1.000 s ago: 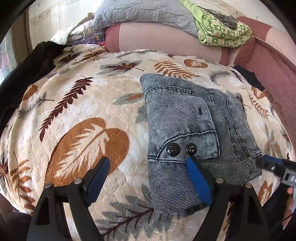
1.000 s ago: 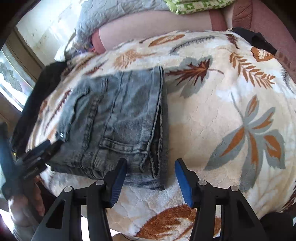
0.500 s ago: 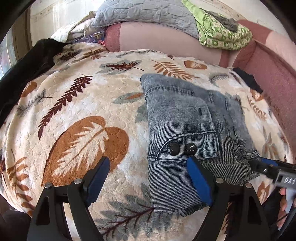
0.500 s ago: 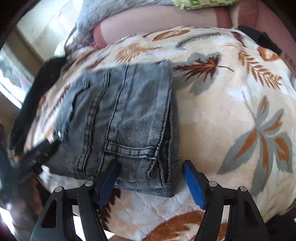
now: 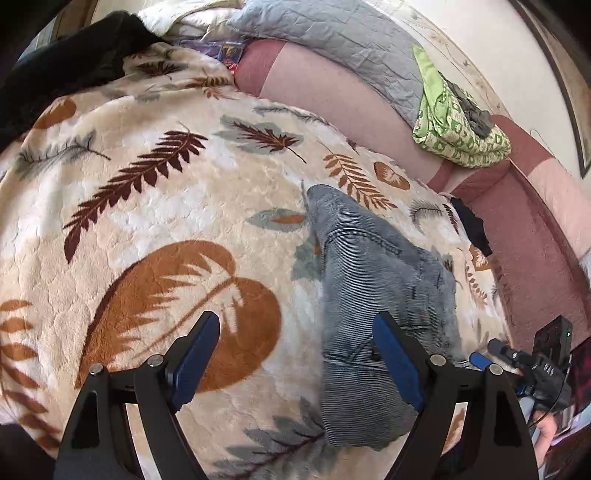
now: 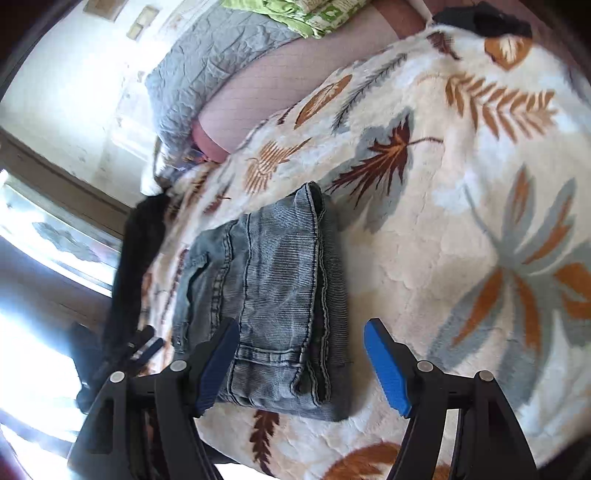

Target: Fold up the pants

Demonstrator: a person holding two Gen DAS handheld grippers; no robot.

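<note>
We are over a bed spread with a cream blanket (image 5: 155, 229) printed with brown and grey leaves; a pink bolster (image 5: 332, 88) runs along its far edge, with a grey quilt (image 5: 332, 33) and a green cloth (image 5: 454, 129) heaped on it, and a dark garment (image 5: 55, 66) lies toward the far left corner. The pants (image 6: 273, 295), grey denim, rest on the blanket near its near edge, already doubled into a thick, compact stack with layered hems showing along one side.

Our left gripper (image 5: 295, 358) hangs above the blanket with its blue fingers spread wide and nothing between them; one finger sits over the left edge of the pants, the other over bare blanket. Our right gripper (image 6: 299, 362) is equally wide open and empty, straddling the near right corner of the stack.

We judge the fold to be essentially complete: the bundle looks even enough that little is left beyond a light squaring of edges. Both grippers seem placed at opposite ends so that either could press or nudge the stack without disturbing its layers.
</note>
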